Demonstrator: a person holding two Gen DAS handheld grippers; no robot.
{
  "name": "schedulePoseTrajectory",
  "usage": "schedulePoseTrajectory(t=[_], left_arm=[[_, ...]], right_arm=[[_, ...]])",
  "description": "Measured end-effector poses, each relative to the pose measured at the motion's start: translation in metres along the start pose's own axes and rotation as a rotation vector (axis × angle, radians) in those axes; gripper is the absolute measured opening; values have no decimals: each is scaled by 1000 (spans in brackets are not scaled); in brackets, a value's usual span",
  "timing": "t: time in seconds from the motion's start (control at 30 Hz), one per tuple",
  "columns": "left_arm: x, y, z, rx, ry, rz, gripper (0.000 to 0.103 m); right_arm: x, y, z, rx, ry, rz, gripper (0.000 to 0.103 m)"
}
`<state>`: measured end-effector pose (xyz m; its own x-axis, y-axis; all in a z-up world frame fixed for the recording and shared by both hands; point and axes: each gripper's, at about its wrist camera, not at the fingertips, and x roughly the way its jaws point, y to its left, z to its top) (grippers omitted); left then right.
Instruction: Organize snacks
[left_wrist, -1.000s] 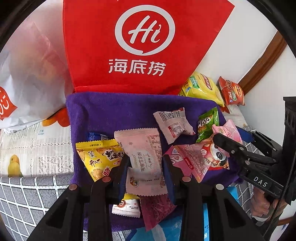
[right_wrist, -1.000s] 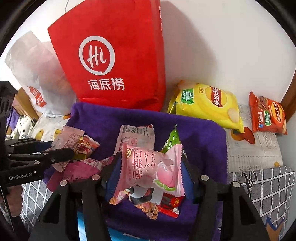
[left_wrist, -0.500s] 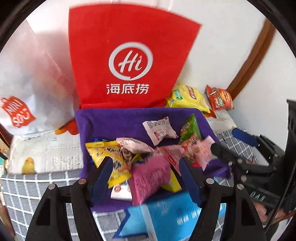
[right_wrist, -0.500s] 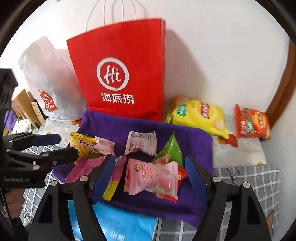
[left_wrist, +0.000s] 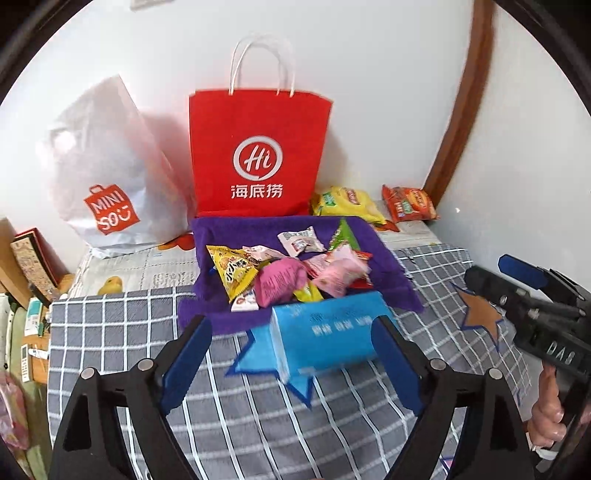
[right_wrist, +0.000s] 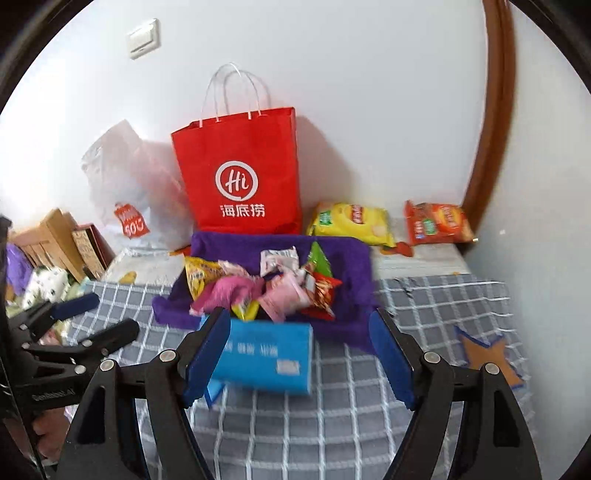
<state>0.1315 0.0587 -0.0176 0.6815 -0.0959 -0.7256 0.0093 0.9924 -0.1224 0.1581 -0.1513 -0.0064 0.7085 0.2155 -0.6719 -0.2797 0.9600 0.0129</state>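
small snack packets (left_wrist: 288, 269) heaped on purple towel (left_wrist: 388, 273), two chip bags (right_wrist: 351, 221) apart; left tool (left_wrist: 291, 365) opening, right tool (right_wrist: 299, 350) wide, both empty.

Left claw (left_wrist: 291, 363) opening, empty, right claw (right_wrist: 299, 354) agape, empty

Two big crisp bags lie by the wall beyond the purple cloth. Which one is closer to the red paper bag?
The yellow crisp bag: it lies right beside the red paper bag, while the orange crisp bag sits further right, near the brown frame.
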Motion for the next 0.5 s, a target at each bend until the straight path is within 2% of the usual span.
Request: schedulePoseTrajectory(t=[0.07, 0.17, 0.27, 0.5], left_arm=[[-16, -7, -10, 6, -23, 6, 88], [-38, -16, -24, 20, -62, 28, 97], [-55, -23, -36, 35, -92, 56, 97], [-83, -39, -59, 48, -132, 64, 97]], right_arm=[[-16, 3, -12, -9, -13, -14, 80], [-38, 7, -32, -19, -33, -20, 85], [-55, 6, -49, -11, -51, -17, 89], [-76, -8, -76, 62, -59, -44, 92]])
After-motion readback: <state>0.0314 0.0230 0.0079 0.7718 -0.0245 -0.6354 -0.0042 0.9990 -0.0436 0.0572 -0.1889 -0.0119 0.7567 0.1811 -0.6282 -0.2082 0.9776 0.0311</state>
